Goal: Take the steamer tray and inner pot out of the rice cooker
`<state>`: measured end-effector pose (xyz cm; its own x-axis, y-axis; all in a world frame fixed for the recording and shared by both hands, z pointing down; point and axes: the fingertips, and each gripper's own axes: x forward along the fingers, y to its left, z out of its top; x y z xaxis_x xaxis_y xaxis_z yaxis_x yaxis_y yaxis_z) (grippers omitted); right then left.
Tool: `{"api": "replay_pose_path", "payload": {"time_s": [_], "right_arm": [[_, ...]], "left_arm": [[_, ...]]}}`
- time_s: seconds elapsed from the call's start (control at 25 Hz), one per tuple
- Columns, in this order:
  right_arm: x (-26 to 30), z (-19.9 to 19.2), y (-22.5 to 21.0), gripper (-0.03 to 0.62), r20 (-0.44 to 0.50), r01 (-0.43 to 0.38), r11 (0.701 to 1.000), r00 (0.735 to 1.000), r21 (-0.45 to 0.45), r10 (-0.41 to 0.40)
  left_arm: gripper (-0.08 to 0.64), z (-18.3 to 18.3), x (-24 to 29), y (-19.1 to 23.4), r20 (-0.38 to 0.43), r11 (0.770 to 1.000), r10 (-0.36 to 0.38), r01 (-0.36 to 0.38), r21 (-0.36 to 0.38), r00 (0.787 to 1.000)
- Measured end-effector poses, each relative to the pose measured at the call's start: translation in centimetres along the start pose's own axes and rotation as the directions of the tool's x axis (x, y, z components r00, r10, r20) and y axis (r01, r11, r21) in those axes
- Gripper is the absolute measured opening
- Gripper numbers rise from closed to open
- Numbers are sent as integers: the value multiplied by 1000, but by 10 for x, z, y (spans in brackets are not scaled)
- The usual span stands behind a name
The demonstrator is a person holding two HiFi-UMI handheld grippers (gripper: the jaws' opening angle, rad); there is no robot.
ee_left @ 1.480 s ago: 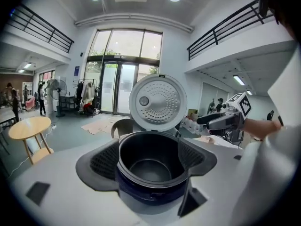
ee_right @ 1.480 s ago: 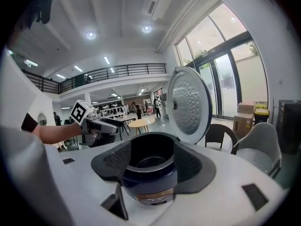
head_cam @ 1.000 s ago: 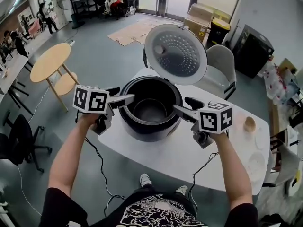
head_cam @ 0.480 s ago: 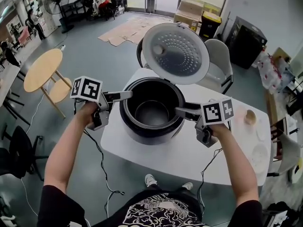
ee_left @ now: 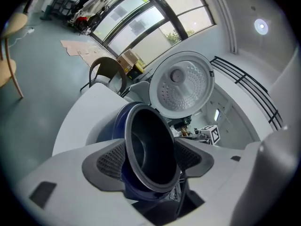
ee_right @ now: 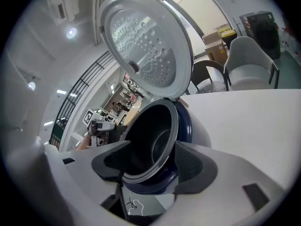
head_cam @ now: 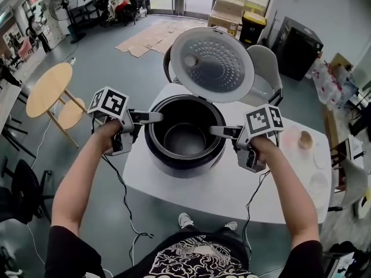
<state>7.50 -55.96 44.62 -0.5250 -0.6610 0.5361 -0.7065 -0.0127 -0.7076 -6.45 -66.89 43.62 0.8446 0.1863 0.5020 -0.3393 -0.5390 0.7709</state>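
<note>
A dark rice cooker [head_cam: 174, 162] stands on the white table [head_cam: 232, 193] with its perforated lid [head_cam: 211, 62] raised behind. The dark inner pot [head_cam: 184, 136] sits inside, its floor bare. My left gripper [head_cam: 155, 117] reaches the pot's left rim. In the left gripper view the rim [ee_left: 141, 117] runs between the jaws of my left gripper [ee_left: 150, 158]. They have just been closing, but the pads do not press on it. My right gripper [head_cam: 215, 131] is at the right rim. In the right gripper view my right gripper [ee_right: 150, 164] is open, one jaw inside the pot [ee_right: 150, 135], the other outside.
A small bowl [head_cam: 305, 139] and pale dishes [head_cam: 316, 183] lie at the table's right end. A grey chair [head_cam: 265, 68] stands behind the cooker. Round wooden tables [head_cam: 49, 88] are at the left. Cables hang from both grippers over the table's front edge.
Both grippers have moved inward and a little down to the cooker's rim and have rolled, turning their marker cubes. The left jaws stand narrower than before.
</note>
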Motion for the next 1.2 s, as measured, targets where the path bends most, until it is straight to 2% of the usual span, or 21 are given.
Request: {"api": "replay_pose_path", "payload": {"time_s": [0.12, 0.2, 0.24, 0.36, 0.4, 0.48, 0.76, 0.88, 1.08, 1.2], "right_arm": [[8, 4, -2, 270, 4, 35, 999, 999, 34, -35], [11, 6, -4, 262, 1, 52, 998, 999, 46, -52], [11, 6, -7, 242, -2, 68, 996, 998, 60, -68], [6, 6, -21, 109, -6, 134, 984, 991, 115, -134], [5, 6, -24, 85, -2, 143, 981, 990, 128, -144], [5, 7, -26, 72, 7, 137, 979, 990, 152, -139], [7, 9, -31, 61, 33, 81, 973, 995, 214, -91], [6, 9, -32, 57, 58, 63, 969, 995, 237, -79], [1, 8, -24, 52, 68, 69, 958, 993, 279, -91], [-11, 3, -7, 52, 51, 98, 956, 992, 275, -116]], "left_arm": [[317, 3, 2, 8, -7, 999, 34, -35, -29, 999], [272, 5, 2, 13, -12, 996, 63, -64, -63, 998], [237, 5, 1, 17, -17, 993, 91, -92, -71, 996], [88, 2, -4, 30, -23, 975, 213, -214, -58, 977], [59, 1, -5, 33, -20, 968, 242, -243, -57, 970], [54, 1, -6, 35, -13, 965, 256, -256, -60, 967], [54, 1, -4, 37, 7, 969, 244, -243, -35, 970], [52, 2, -3, 37, 23, 974, 225, -223, -48, 974], [46, 2, -12, 30, 64, 977, 186, -178, -116, 981], [44, 0, -25, 14, 76, 975, 209, -201, -100, 975]]}}
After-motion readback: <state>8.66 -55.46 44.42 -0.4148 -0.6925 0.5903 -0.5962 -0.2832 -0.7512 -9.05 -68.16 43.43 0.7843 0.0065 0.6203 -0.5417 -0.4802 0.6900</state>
